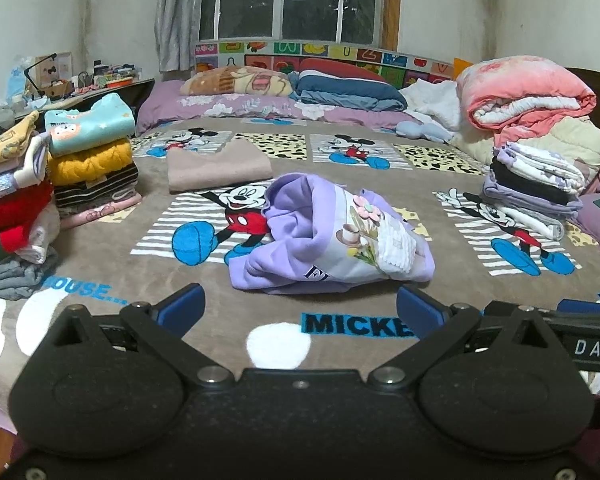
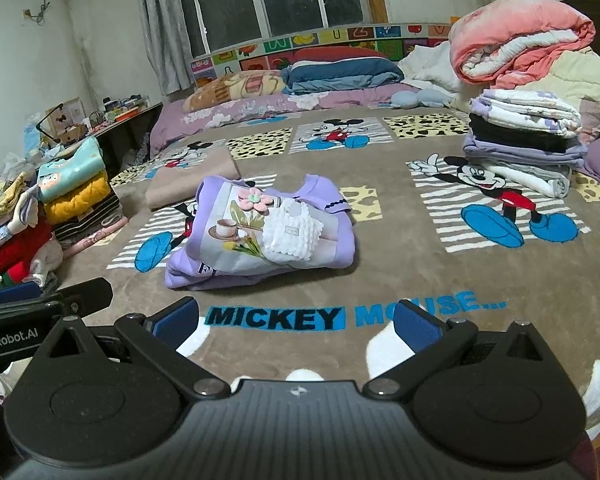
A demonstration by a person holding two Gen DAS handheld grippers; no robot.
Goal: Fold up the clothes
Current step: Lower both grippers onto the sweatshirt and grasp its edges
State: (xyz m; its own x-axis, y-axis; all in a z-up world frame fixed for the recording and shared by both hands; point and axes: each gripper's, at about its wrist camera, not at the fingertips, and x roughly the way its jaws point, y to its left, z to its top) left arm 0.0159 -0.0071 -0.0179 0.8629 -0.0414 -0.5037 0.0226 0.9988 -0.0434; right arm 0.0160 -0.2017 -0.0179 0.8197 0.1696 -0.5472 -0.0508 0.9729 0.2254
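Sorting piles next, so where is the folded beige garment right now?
In both views the folded beige garment lies on the Mickey blanket, just behind and left of the purple sweatshirt.

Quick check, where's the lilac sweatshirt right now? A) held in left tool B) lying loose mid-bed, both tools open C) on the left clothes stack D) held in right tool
B: the lilac sweatshirt lies bunched on the blanket, ahead of the open, empty left tool and right tool.

The blanket [image 2: 380, 264] reads "MICKEY MOUSE..."; the left tongs [image 2: 8, 300] read "enRobot.AI".
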